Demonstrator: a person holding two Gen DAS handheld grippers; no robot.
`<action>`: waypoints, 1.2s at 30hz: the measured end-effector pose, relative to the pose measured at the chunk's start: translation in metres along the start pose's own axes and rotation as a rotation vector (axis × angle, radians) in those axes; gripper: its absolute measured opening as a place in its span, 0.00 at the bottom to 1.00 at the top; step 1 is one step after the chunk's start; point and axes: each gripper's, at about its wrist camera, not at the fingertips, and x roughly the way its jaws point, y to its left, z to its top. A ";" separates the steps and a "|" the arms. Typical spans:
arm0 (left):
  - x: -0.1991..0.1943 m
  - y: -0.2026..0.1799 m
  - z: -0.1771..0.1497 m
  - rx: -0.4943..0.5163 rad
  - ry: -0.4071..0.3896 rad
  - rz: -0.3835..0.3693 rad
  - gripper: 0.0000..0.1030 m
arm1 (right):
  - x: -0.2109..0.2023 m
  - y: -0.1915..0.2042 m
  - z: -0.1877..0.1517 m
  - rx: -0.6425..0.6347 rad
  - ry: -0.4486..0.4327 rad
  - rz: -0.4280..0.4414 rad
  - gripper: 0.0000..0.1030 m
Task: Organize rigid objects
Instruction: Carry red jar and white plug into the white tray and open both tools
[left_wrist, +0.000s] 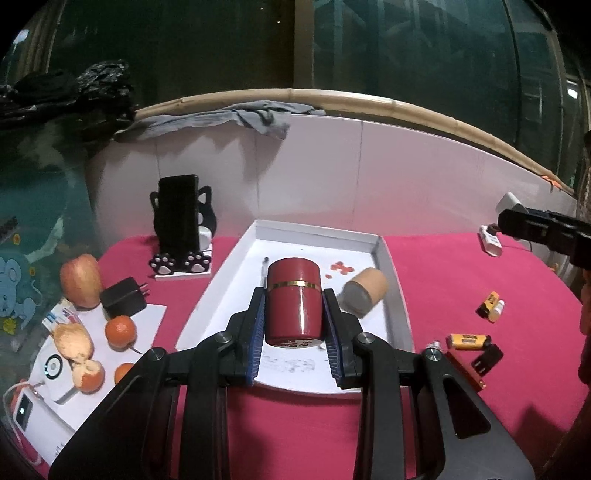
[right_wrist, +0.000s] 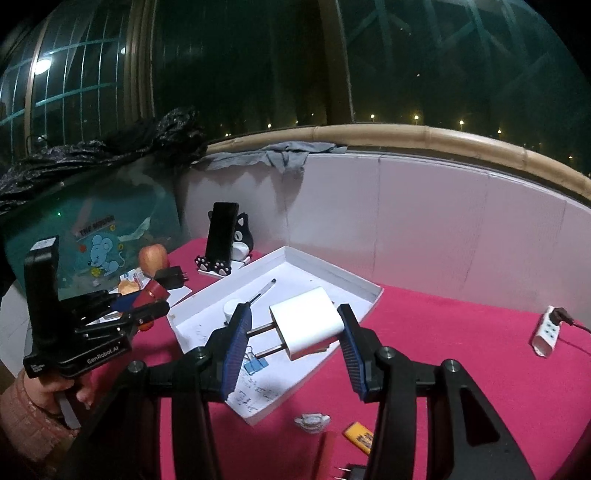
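while the left gripper (left_wrist: 294, 314) clamps a red canister (left_wrist: 293, 303) between its blue pads, the right gripper (right_wrist: 295, 334) grips a white charger (right_wrist: 308, 323), prongs toward its left pad. both held things hang over the white tray (left_wrist: 384, 254). right of the canister a tan cylinder (left_wrist: 365, 293) lies in the tray; behind it, a pen (left_wrist: 264, 271).

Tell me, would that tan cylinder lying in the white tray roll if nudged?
Probably. The tan cylinder lies on its side on the white tray, so a sideways nudge should roll it until the rim stops it. It looks stiff, perhaps cork-like and light.
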 end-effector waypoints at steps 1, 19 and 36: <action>0.001 0.002 0.000 -0.002 0.001 0.005 0.27 | 0.003 0.002 0.001 -0.002 0.004 0.001 0.46; 0.048 0.030 0.014 -0.042 0.060 0.071 0.28 | 0.067 0.024 0.011 -0.020 0.112 0.026 0.46; 0.114 0.040 -0.003 -0.094 0.181 0.127 0.28 | 0.150 0.041 -0.016 -0.023 0.254 0.016 0.46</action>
